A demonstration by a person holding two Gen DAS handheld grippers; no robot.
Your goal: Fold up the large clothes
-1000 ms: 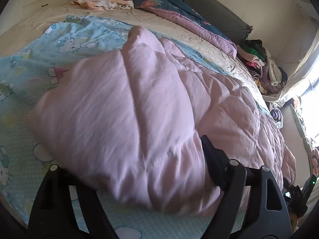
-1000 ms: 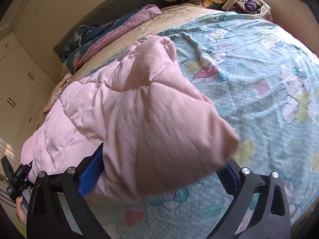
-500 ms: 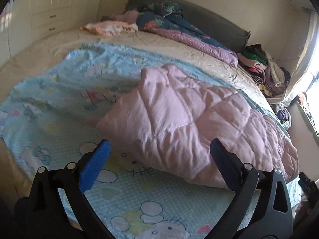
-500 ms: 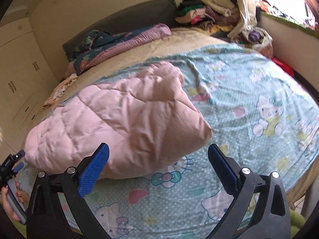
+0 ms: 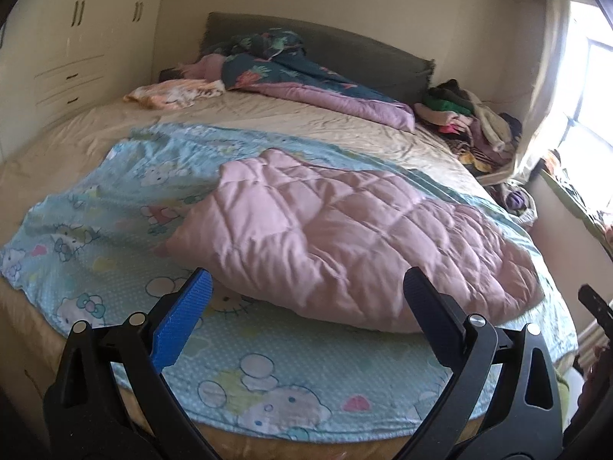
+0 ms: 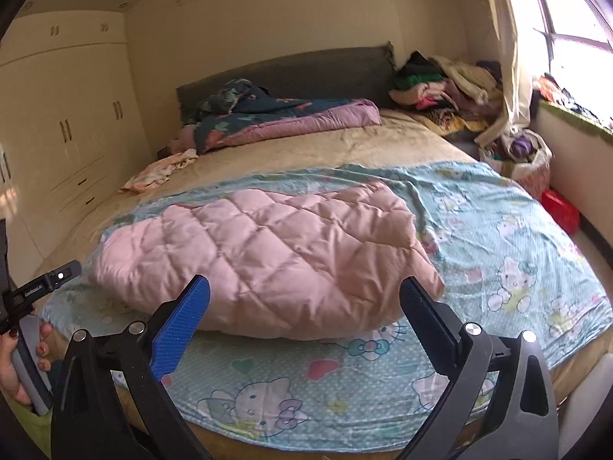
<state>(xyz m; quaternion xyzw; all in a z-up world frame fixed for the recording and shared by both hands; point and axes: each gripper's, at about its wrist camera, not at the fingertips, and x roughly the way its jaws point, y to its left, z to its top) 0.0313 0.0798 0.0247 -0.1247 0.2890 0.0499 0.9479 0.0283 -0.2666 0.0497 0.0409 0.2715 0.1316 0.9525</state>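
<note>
A pink quilted garment (image 5: 345, 237) (image 6: 268, 253) lies folded over on a light blue cartoon-print sheet (image 5: 268, 375) (image 6: 498, 253) spread across the bed. My left gripper (image 5: 306, 287) stands open above the bed's near edge, back from the garment, with nothing between its fingers. My right gripper (image 6: 304, 293) is open too, pulled back from the garment's near side and holding nothing. In the right wrist view a hand (image 6: 15, 360) holds the other gripper's handle at the far left.
A dark floral and purple duvet (image 5: 306, 80) lies bunched by the grey headboard (image 6: 306, 73). A heap of clothes (image 5: 471, 119) fills the far right corner by the window. White wardrobes (image 6: 57, 126) stand along the left wall. A red object (image 6: 561, 211) sits on the floor.
Both grippers let go of the pink garment and drew back and up from it. The garment dropped onto the blue sheet and now lies flat and folded.
</note>
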